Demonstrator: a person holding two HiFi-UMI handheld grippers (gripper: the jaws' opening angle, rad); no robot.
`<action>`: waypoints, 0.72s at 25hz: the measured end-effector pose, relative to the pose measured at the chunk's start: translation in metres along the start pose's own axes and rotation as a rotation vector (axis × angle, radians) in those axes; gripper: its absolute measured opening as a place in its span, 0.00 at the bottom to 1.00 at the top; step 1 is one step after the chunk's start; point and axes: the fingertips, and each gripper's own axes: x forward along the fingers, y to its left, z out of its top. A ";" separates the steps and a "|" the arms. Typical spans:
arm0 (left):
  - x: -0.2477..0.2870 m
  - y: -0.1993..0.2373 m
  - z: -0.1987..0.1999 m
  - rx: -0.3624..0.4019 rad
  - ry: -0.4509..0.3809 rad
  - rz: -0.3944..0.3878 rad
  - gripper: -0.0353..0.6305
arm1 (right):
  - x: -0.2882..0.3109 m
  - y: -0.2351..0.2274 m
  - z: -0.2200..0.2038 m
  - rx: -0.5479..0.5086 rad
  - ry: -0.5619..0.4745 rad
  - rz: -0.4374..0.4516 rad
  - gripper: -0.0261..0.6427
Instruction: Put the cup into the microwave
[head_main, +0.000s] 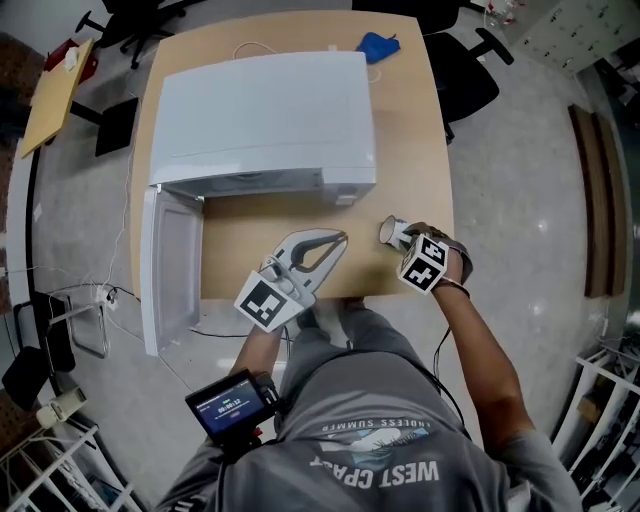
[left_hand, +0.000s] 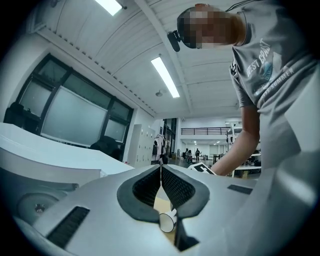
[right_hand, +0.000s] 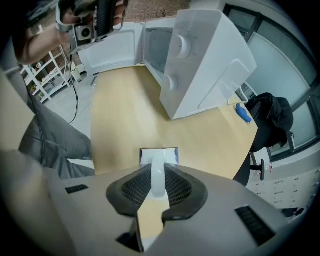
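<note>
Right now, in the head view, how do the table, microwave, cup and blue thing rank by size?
1. table
2. microwave
3. cup and blue thing: they look about alike, the cup partly hidden, so I won't rank them.

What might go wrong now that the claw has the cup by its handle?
1. The right gripper pinches only the thin handle of the cup, so the cup may swing or slip once lifted.
2. The left gripper hangs in front of the microwave, roughly between the cup and the open front. The two could bump on the way in.
</note>
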 end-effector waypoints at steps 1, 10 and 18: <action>-0.001 0.000 0.002 -0.002 -0.005 0.001 0.09 | -0.004 0.002 0.001 0.014 -0.018 -0.007 0.15; -0.014 -0.007 0.009 0.008 -0.005 -0.012 0.09 | -0.055 0.005 0.028 0.167 -0.255 -0.103 0.15; -0.025 -0.026 0.021 0.052 0.043 -0.053 0.09 | -0.112 0.002 0.053 0.359 -0.510 -0.161 0.15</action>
